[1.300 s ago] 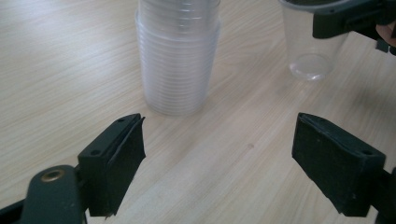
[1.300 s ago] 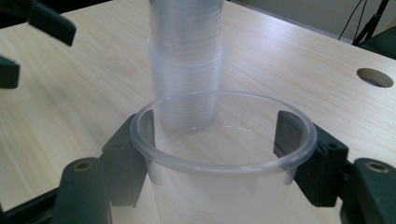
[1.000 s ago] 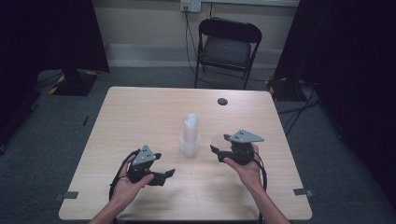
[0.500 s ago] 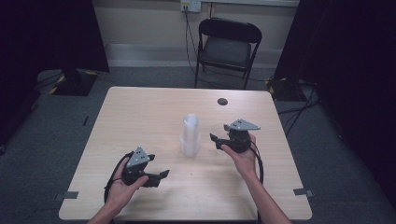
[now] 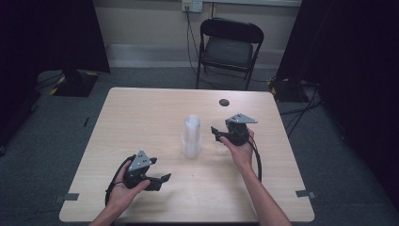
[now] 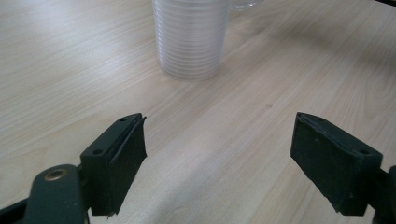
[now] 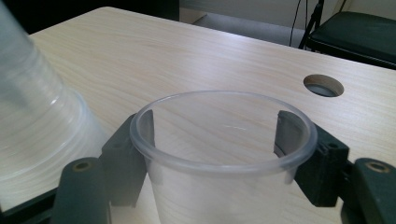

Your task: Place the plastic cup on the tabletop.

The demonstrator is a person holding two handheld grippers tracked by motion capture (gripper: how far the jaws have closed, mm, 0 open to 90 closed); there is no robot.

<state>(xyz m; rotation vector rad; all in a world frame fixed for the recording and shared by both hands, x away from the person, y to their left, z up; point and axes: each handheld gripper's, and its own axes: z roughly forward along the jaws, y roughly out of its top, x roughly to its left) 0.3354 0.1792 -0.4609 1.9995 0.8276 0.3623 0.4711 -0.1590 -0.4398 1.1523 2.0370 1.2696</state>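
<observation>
A tall stack of clear plastic cups [image 5: 192,136] stands upside down near the middle of the light wooden table [image 5: 141,117]. It rises ahead of my left gripper [image 6: 219,140], whose jaws are wide open over bare wood. In the high view the left gripper [image 5: 162,181] sits near the front left. My right gripper [image 5: 216,135] is just right of the stack. In the right gripper view a single clear cup [image 7: 224,186] stands upright between the jaws of my right gripper [image 7: 219,135], one pad against each side. The stack [image 7: 32,121] is close on its left.
A round cable hole [image 5: 224,102] lies in the table's far right part, ahead of the held cup [image 7: 323,86]. A black folding chair [image 5: 230,47] stands beyond the far edge. Dark curtains hang at both sides of the room.
My right gripper has moved away from the person, toward the far side and closer to the stack. My left gripper has drawn back slightly toward the front edge.
</observation>
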